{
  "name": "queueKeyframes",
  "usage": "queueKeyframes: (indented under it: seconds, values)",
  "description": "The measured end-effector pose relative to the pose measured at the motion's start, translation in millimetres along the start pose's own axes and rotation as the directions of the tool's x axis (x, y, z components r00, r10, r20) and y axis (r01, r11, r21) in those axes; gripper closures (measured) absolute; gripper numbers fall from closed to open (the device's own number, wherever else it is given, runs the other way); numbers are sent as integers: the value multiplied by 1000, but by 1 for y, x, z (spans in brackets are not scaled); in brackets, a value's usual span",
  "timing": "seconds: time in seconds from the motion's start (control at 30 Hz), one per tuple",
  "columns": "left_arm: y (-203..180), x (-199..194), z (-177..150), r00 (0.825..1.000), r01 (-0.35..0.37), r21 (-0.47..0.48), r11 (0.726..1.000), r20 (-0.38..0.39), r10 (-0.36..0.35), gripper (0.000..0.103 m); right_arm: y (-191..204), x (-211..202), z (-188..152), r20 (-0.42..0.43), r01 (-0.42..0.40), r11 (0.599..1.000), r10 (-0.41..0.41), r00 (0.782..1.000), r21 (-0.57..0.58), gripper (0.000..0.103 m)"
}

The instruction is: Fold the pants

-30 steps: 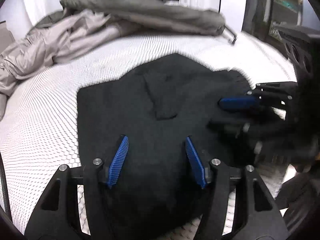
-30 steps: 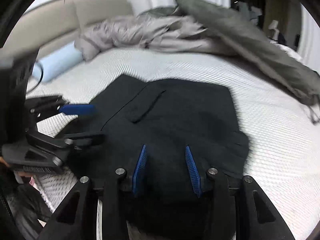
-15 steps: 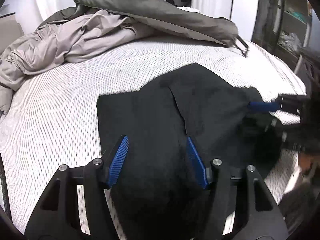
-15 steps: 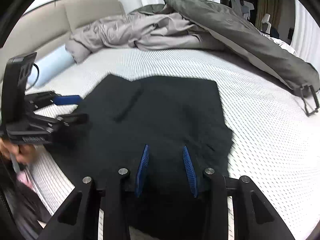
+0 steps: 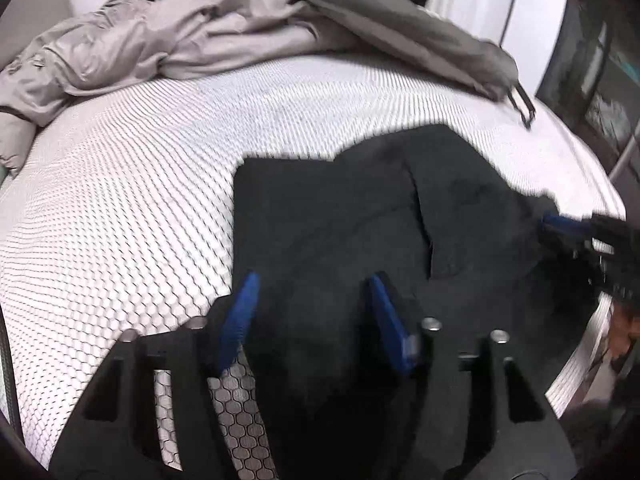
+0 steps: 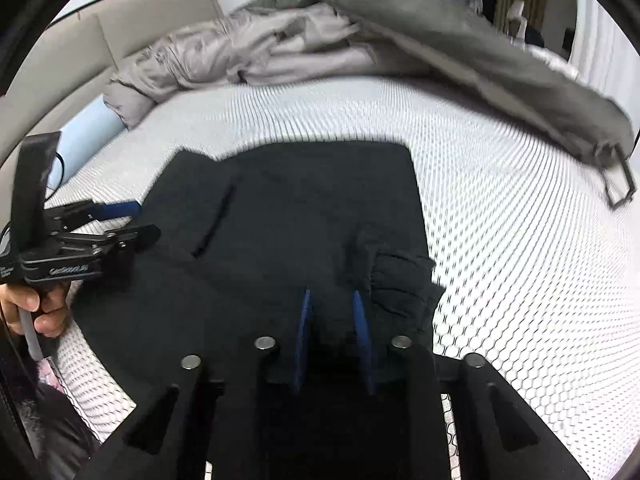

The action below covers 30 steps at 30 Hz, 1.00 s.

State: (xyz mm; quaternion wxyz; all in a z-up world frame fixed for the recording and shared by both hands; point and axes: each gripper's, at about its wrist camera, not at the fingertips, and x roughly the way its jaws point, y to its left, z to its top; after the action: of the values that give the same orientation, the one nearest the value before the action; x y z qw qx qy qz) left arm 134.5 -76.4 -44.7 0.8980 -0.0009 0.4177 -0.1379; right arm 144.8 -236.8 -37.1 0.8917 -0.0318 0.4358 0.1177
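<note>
Black pants (image 5: 340, 216) lie folded flat on the white mesh mattress (image 5: 120, 200). My left gripper (image 5: 313, 278) hovers over their near left corner. Its jaws stand wide and are closing slightly, with cloth below and between the fingers but no visible pinch. In the right wrist view the pants (image 6: 312, 208) fill the middle. My right gripper (image 6: 331, 294) is at their near right corner beside a bunched fold. Its jaws are narrow and closing, and dark cloth shows in the gap. Each view shows the other gripper at the pants' edge: left gripper (image 6: 146, 220), right gripper (image 5: 556, 236).
Crumpled pale grey jackets (image 6: 260, 52) and an olive coat (image 5: 400, 20) with a strap buckle (image 6: 620, 184) lie along the far side of the bed. A light blue bolster (image 6: 88, 136) rests by the headboard. Shelving (image 5: 600, 80) stands past the bed's right edge. A person's hand (image 6: 36, 308) holds the left gripper.
Both grippers have slid apart along the pants' near edge, the left toward the left corner and the right toward the right corner. The right jaws have narrowed.
</note>
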Motion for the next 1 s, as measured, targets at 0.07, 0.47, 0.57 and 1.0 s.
queueKeyframes:
  seconds: [0.07,0.47,0.57,1.0]
  values:
    - [-5,-9,4,999,-19,-6,1000,51,20,49,9,-3,5,37,-24,1000,24,999,9,75]
    - [-9,32,14,997,-74,-25,997,-25,73,62,49,71,33,-97,95,995,-95,991,1,75]
    - [2,27,11,993,-116,-51,992,-30,115,62,25,53,21,-108,212,977,-212,971,-7,77]
    - [-14,50,36,996,-93,-80,992,-22,92,67,46,58,52,5,-31,983,31,1000,183,75]
